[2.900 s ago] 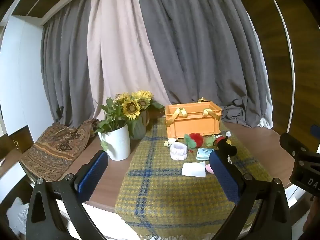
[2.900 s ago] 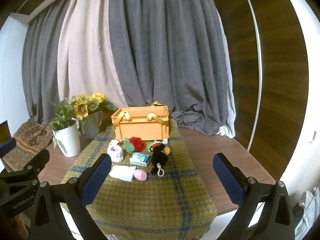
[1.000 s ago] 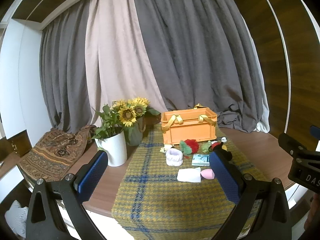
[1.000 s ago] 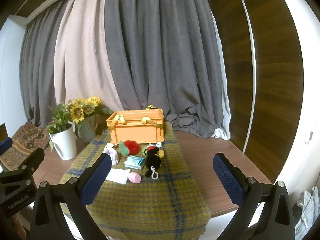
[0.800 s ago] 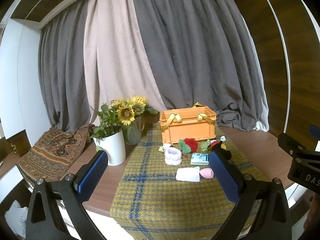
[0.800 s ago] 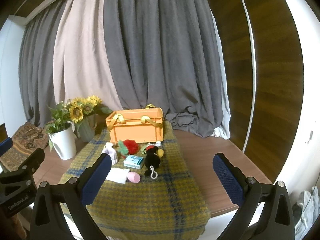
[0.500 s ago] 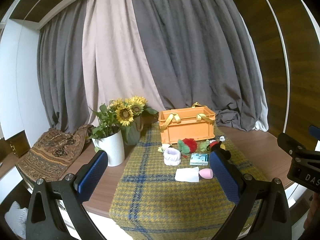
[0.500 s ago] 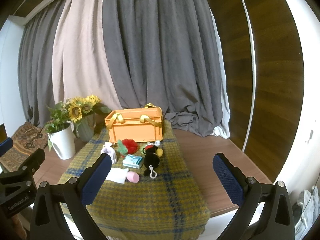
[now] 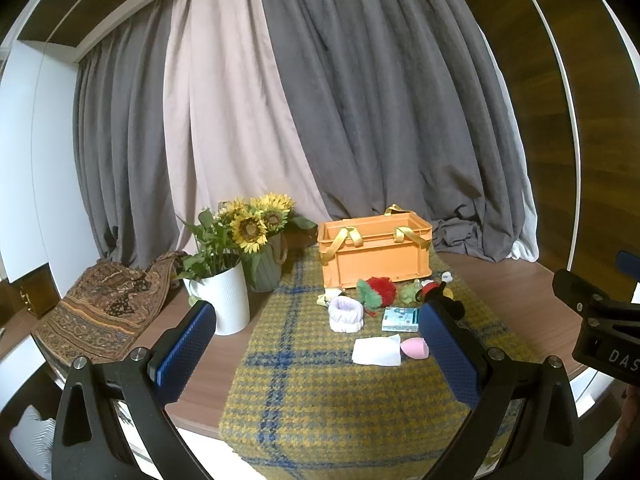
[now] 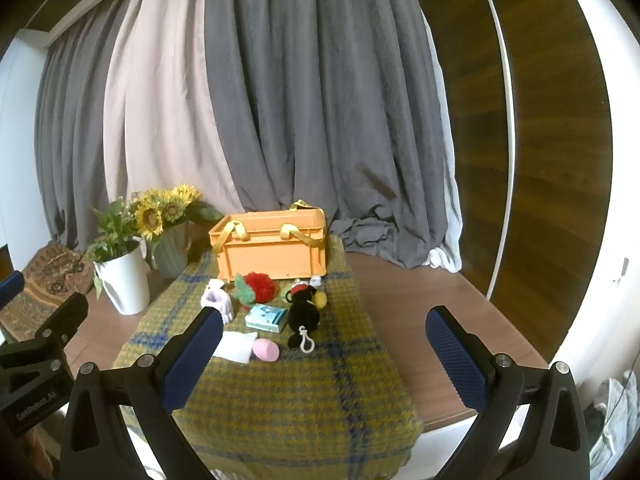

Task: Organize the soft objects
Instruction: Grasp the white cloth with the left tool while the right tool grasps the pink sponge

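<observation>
An orange crate [image 9: 376, 254] [image 10: 274, 246] with yellow handles stands at the far end of a yellow-blue plaid cloth [image 9: 320, 392] [image 10: 280, 392]. In front of it lie a lilac scrunchie [image 9: 346, 314] [image 10: 218, 300], a red-green plush [image 9: 378, 290] [image 10: 256, 286], a black plush toy [image 10: 303, 312] [image 9: 444, 302], a blue tissue pack [image 9: 400, 314] [image 10: 266, 317], a white cloth [image 9: 377, 351] [image 10: 236, 344] and a pink sponge [image 9: 416, 347] [image 10: 265, 348]. My left gripper [image 9: 316, 354] and right gripper [image 10: 324, 360] both hover open and empty, well short of the objects.
A white pot with sunflowers [image 9: 222, 300] [image 10: 126, 284] and a green vase [image 9: 266, 270] stand left of the cloth. A patterned bag [image 9: 108, 304] lies at the far left. Grey and beige curtains [image 9: 320, 120] hang behind. Bare wooden table [image 10: 420, 320] lies right of the cloth.
Both grippers have drawn slightly back from the table, so the objects look a little smaller and farther. Nothing on the cloth has moved.
</observation>
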A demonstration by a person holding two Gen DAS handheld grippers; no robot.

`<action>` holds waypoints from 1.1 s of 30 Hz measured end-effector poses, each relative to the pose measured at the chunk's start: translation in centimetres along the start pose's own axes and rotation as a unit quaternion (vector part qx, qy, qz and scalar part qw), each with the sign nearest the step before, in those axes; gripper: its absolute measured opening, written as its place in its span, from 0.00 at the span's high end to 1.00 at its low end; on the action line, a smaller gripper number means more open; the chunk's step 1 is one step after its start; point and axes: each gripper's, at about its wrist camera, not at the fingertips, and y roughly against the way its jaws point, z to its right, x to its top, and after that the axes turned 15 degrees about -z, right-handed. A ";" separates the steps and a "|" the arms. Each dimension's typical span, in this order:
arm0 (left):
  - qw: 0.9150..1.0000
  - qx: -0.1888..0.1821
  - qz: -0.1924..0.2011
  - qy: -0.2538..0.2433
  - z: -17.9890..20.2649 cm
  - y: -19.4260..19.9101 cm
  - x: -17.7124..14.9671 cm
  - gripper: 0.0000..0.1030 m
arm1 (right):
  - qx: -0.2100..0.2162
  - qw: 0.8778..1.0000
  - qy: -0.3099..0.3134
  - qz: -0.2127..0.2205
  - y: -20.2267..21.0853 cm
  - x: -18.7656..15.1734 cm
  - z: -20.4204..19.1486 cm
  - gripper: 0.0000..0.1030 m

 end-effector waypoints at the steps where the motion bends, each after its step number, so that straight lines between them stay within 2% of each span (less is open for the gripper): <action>1: 1.000 0.000 0.000 0.000 0.0 -0.1 0.0 0.00 | 0.000 1.000 0.000 -0.001 0.0 0.1 -0.1 0.00; 4: 1.000 -0.002 -0.006 -0.003 -0.1 -0.8 0.1 0.00 | 0.001 1.000 0.002 -0.007 -0.4 0.3 -0.4 0.00; 11: 0.998 -0.020 -0.050 -0.024 -0.1 -4.0 0.1 0.00 | 0.012 0.999 0.007 -0.033 -2.6 0.6 -1.5 0.00; 20: 0.994 -0.042 -0.090 -0.045 -0.7 -9.9 0.6 0.05 | 0.038 0.994 0.007 -0.100 -8.9 1.1 -3.8 0.01; 25: 0.989 -0.069 -0.115 -0.061 -1.0 -13.9 1.3 0.11 | 0.045 0.990 0.015 -0.131 -12.3 1.8 -5.2 0.05; 29: 0.982 -0.099 -0.139 -0.077 -0.7 -17.4 1.8 0.18 | 0.051 0.987 0.014 -0.154 -15.3 2.1 -6.0 0.10; 33: 0.975 -0.122 -0.158 -0.097 -0.3 -20.6 2.1 0.22 | 0.052 0.981 0.004 -0.185 -18.4 2.1 -6.4 0.16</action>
